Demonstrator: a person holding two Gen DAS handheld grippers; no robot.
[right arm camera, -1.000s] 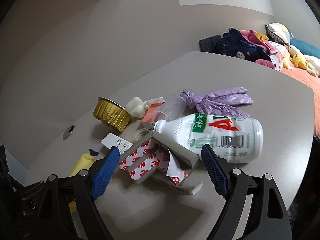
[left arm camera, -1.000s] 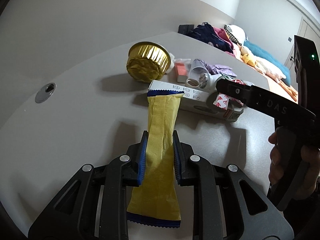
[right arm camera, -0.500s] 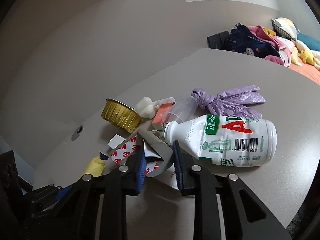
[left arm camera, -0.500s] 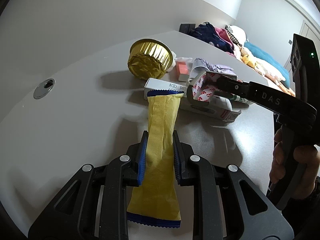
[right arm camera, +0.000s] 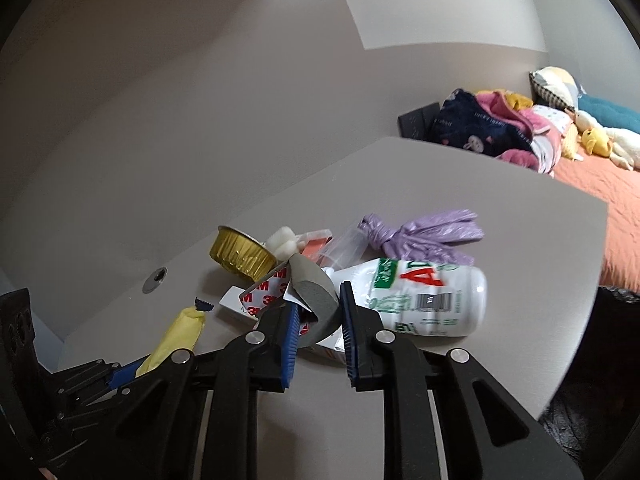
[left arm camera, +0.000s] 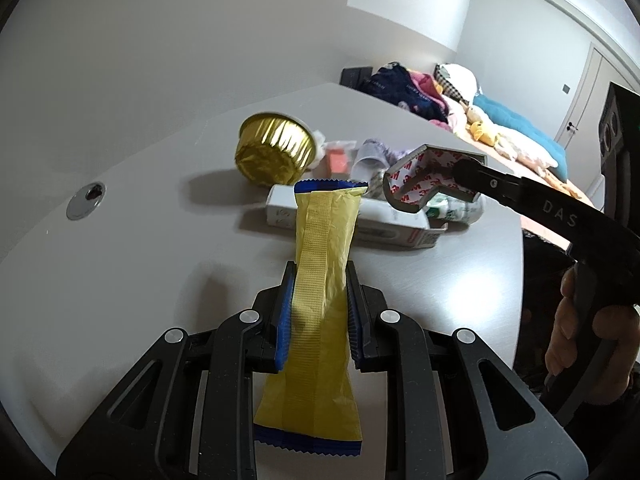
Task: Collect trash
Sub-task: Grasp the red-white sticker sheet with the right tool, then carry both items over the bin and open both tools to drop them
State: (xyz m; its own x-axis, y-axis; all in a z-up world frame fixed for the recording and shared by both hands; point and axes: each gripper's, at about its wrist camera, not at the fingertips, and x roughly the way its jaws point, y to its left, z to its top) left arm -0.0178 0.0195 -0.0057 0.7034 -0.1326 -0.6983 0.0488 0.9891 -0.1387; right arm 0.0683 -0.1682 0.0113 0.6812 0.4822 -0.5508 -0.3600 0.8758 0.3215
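Since a second ago, our right gripper [right arm camera: 318,326] has gone from spread wide over the pile to clenched on the 3M adhesive strip [left arm camera: 424,178], which now hangs lifted off the table [left arm camera: 140,240]. Our left gripper [left arm camera: 318,308] keeps the same pinch on the yellow wrapper [left arm camera: 320,280], gripped at mid-length with its blue serrated ends sticking out ahead of and behind the pads.

Just ahead of the left tips lies a white carton [left arm camera: 380,224], and beyond it, slightly left, a gold foil cup [left arm camera: 272,152] tipped on its side. Directly ahead of the right tips rests a white drink bottle [right arm camera: 420,296] on its side; past it sit a knotted purple bag [right arm camera: 424,236], a clear plastic cup [right arm camera: 344,246], a white foam lump [right arm camera: 284,242] and an orange packet [right arm camera: 316,246]. All of this trash remains on the table; we see no bin in either view.

We judge the main risk to be the strip: its exposed adhesive or curled liner may stick to the pads and refuse to drop, or snag the carton beneath it and drag it along. The wrapper is slick and thin, so a loosened pinch could let it slide out.

Readable writing: red "3M" repeated on the liner, "DAS" on the right gripper's arm, and a barcode with large red letters on the bottle; the smaller green print is not legible.
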